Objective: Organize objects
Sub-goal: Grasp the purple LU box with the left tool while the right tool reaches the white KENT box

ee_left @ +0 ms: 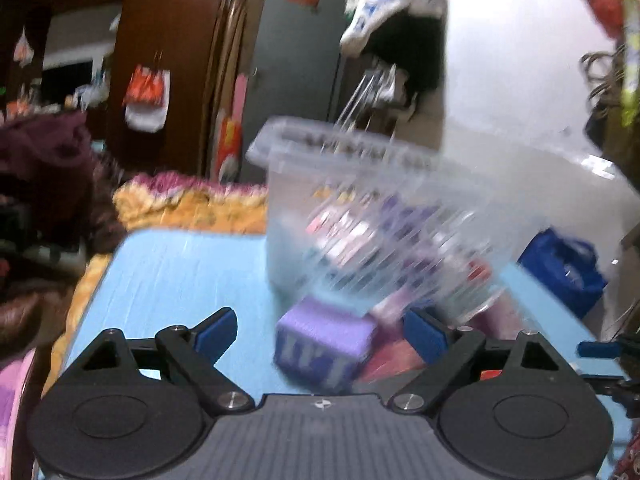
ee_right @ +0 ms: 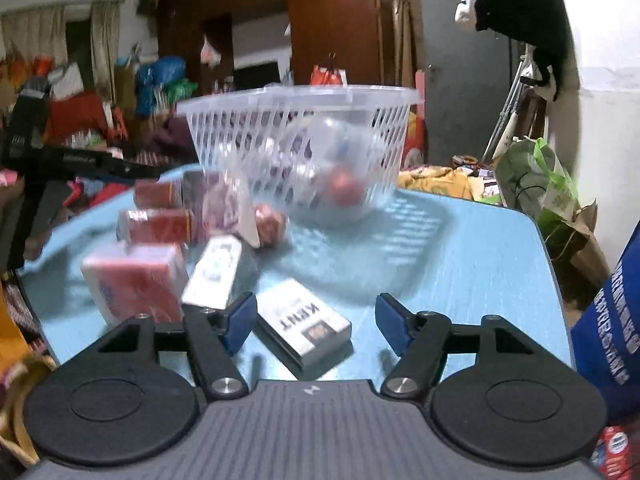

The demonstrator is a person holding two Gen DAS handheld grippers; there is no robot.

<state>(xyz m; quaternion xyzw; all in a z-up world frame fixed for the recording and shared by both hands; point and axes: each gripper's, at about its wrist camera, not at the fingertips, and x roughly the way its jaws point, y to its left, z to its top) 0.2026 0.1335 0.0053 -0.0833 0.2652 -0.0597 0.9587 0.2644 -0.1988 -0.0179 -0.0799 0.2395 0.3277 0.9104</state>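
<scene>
A clear plastic basket stands on the blue table with a few items inside, one red. It shows blurred in the left wrist view. My left gripper is open, with a purple box between its fingers on the table. My right gripper is open just above a white "KENT" box. Red boxes, a second white box and a purple packet lie left of it. The other gripper shows at far left.
A blue bag hangs off the table's right edge. A green and brown bag stands beyond the right corner. Orange bedding lies behind the table. Cluttered shelves and a dark wardrobe fill the background.
</scene>
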